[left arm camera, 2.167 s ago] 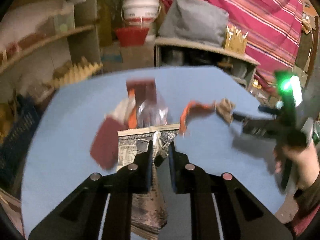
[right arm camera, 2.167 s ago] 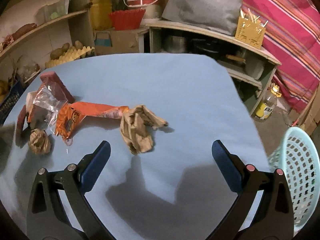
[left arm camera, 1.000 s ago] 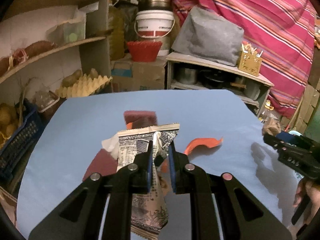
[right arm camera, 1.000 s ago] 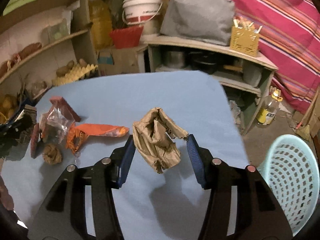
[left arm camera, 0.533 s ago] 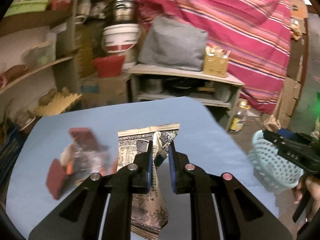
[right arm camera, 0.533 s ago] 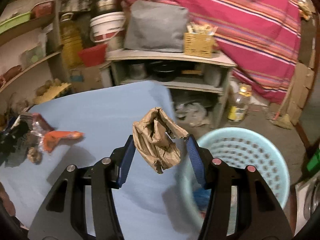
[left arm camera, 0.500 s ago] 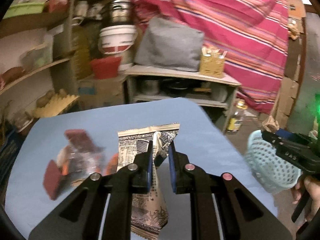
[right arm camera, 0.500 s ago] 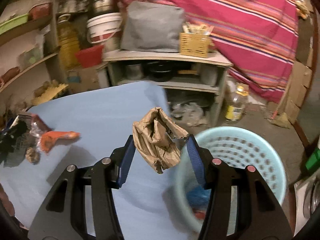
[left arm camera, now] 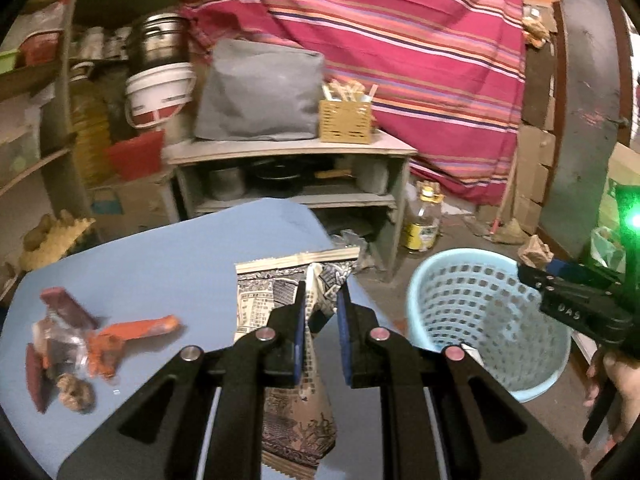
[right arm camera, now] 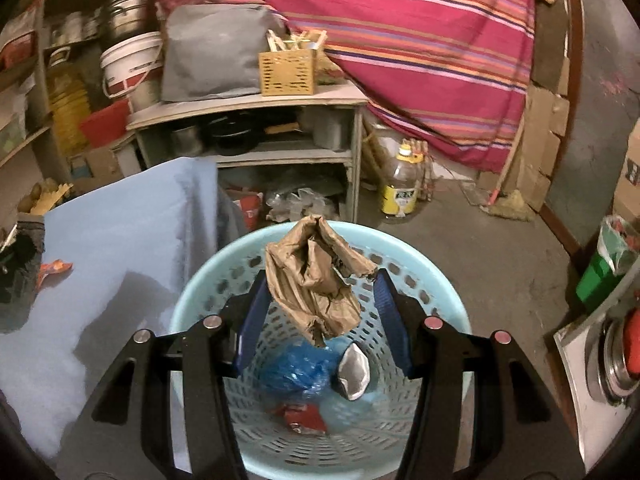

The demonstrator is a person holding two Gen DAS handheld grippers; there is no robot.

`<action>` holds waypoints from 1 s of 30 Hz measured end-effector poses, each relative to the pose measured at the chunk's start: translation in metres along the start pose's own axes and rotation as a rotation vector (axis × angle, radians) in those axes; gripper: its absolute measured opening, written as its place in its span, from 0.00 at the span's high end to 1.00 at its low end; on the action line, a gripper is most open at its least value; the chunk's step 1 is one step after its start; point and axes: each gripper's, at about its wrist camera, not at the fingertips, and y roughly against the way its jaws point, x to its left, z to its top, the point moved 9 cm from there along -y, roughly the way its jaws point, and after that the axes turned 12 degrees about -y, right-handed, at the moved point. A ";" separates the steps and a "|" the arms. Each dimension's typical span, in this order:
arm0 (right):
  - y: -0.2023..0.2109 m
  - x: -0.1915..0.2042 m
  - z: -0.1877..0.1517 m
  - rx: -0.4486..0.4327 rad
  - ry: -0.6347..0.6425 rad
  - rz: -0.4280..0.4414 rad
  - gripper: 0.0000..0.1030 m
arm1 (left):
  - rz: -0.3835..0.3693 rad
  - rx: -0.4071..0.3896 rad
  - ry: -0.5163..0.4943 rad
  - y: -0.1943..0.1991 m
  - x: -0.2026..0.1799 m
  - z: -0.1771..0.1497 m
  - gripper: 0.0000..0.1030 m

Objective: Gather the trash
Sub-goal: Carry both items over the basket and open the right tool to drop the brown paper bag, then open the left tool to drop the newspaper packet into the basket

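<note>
Crumpled brown paper (right arm camera: 316,276) sits clamped in the half-open right hand-held gripper (right arm camera: 320,312) above the basket (right arm camera: 444,308).

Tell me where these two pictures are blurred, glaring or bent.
Left wrist view: motion blur smears the trash on the blue table, a green light flares at the right edge, fisheye bends the shelves. Right wrist view: sharper, basket rim slightly smeared, dark corners.

Dim, warm indoor light. Fisheye bending darkens and curves every edge. A green lamp (left arm camera: 632,220) flares right of the fingers. Trash (left arm camera: 80,352) left of them is motion-blurred. Soft shadows cross the table (right arm camera: 120,248).
</note>
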 end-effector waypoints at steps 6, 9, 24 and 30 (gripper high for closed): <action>-0.008 -0.015 0.000 0.037 -0.052 0.006 0.39 | -0.051 -0.026 -0.042 -0.008 -0.041 0.024 0.86; -0.004 -0.017 0.004 0.033 -0.073 0.015 0.28 | -0.070 -0.038 -0.062 -0.012 -0.056 0.033 0.86; 0.026 -0.099 0.009 -0.027 -0.212 -0.141 0.08 | -0.205 0.009 -0.076 -0.055 -0.134 0.033 0.85; 0.028 -0.107 0.010 -0.036 -0.231 -0.145 0.08 | -0.218 0.033 -0.088 -0.075 -0.155 0.034 0.83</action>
